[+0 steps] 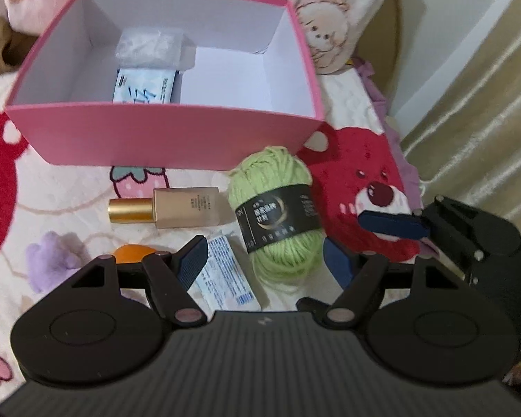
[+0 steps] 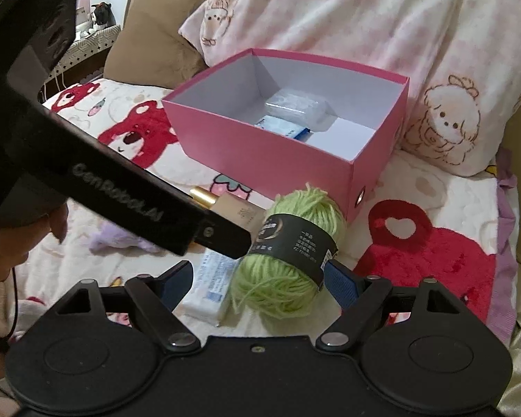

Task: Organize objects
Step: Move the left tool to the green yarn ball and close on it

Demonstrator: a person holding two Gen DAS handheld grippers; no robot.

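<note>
A bed covered by a cream blanket (image 1: pixel 69 215) printed with red bears carries a pink box (image 1: pixel 163 135), open at the top and white inside. In the box, against its far left part, lie a clear plastic-wrapped packet (image 1: pixel 149 47) and a blue-and-white packet (image 1: pixel 144 87) in front of it.

On the blanket in front of the box, in the left wrist view, lie a beige bottle (image 1: pixel 177 208) with a gold cap on its side, a ball of green yarn (image 1: pixel 278 215) with a black paper band to its right, a flat white-and-blue packet (image 1: pixel 222 274) near the camera, and something orange (image 1: pixel 133 253), mostly hidden behind the tongs, perhaps a sponge.

The left tongs (image 1: pixel 264 262) are spread, with the white-and-blue packet and the lower end of the yarn between the fingers, pads not pressing on either.

The right tongs (image 2: pixel 258 281) are spread wide around the near end of the yarn; its right pad sits just beside the black band, and whether it touches is hard to tell. The left gripper's black body crosses this view from the upper left, its tip over the bottle and the yarn.

A pillow (image 2: pixel 364 17) with cartoon print lies behind the box.
</note>
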